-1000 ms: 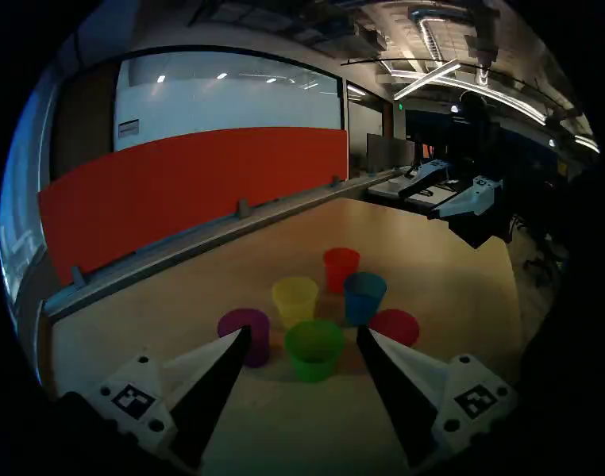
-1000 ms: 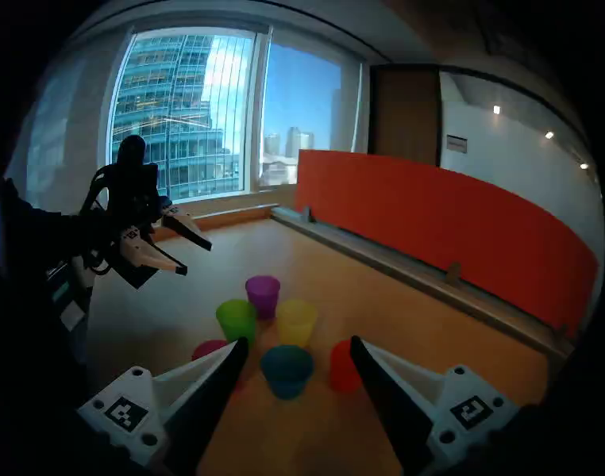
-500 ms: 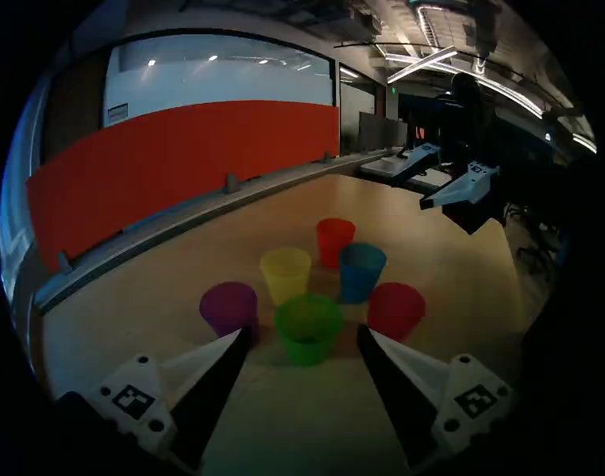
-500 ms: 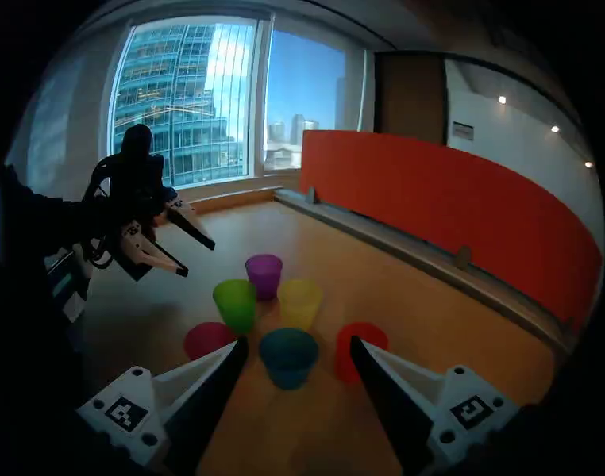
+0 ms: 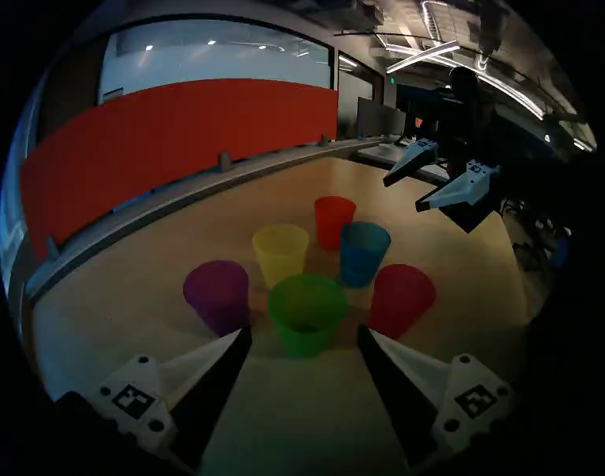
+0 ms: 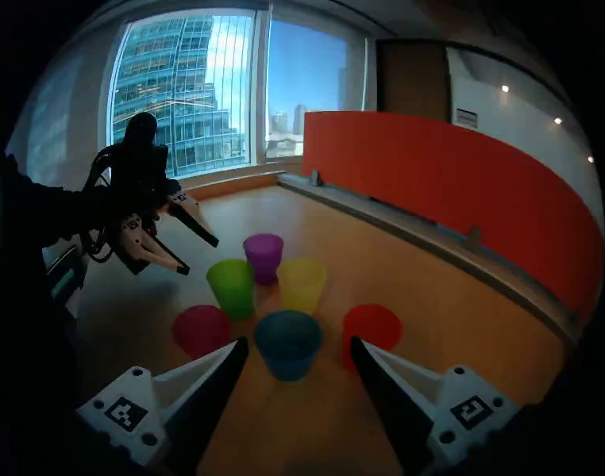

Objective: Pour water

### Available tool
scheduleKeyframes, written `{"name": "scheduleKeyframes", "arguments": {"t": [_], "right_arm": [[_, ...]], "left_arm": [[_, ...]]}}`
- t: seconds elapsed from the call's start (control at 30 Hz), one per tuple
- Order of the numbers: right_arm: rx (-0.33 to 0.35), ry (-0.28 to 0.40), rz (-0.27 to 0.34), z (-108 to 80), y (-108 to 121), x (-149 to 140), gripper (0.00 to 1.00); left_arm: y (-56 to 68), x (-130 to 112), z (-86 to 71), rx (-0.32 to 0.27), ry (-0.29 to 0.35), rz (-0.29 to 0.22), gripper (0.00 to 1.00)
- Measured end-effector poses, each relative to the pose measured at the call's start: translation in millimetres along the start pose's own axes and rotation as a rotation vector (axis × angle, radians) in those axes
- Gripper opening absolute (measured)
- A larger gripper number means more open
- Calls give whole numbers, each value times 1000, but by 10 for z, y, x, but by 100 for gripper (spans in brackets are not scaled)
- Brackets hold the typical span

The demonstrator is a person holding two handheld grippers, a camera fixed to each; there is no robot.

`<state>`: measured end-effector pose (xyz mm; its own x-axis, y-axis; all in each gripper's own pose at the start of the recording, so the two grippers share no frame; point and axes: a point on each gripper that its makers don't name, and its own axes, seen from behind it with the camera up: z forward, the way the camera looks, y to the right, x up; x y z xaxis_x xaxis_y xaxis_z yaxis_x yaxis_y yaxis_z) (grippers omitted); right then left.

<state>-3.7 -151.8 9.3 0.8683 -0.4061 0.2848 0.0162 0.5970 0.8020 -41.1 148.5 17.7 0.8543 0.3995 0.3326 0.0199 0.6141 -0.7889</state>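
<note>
Several plastic cups stand grouped on the wooden table (image 5: 144, 317). In the left gripper view the green cup (image 5: 307, 314) sits just beyond my open left gripper (image 5: 302, 349), with the purple cup (image 5: 217, 295), yellow cup (image 5: 280, 254), blue cup (image 5: 363, 253), orange-red cup (image 5: 333, 222) and crimson cup (image 5: 400, 299) around it. The right gripper (image 5: 420, 179) hangs open above the far side. In the right gripper view the blue cup (image 6: 287, 343) stands just ahead of my open right gripper (image 6: 298, 353), flanked by the crimson cup (image 6: 201, 330) and orange-red cup (image 6: 371, 328). The left gripper (image 6: 195, 252) is held open at left.
A red partition (image 5: 167, 135) and a grey rail (image 5: 183, 194) line the table's far edge. Large windows (image 6: 191, 95) lie behind the person's dark sleeve (image 6: 40, 222). Dark office desks (image 5: 382, 151) stand beyond the table.
Both grippers have moved closer to the cups, which look larger now. Both grippers stay open and the cups have not shifted.
</note>
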Motion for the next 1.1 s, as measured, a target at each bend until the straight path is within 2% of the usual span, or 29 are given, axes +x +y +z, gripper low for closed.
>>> {"name": "scheduleKeyframes", "arguments": {"t": [0.67, 1.1], "right_arm": [[17, -70, -20, 314, -39, -367, 99], [41, -93, -32, 540, -80, -459, 99]], "left_arm": [[34, -137, 299, -36, -36, -7, 98], [16, -176, 448, -45, -49, -9, 99]]}}
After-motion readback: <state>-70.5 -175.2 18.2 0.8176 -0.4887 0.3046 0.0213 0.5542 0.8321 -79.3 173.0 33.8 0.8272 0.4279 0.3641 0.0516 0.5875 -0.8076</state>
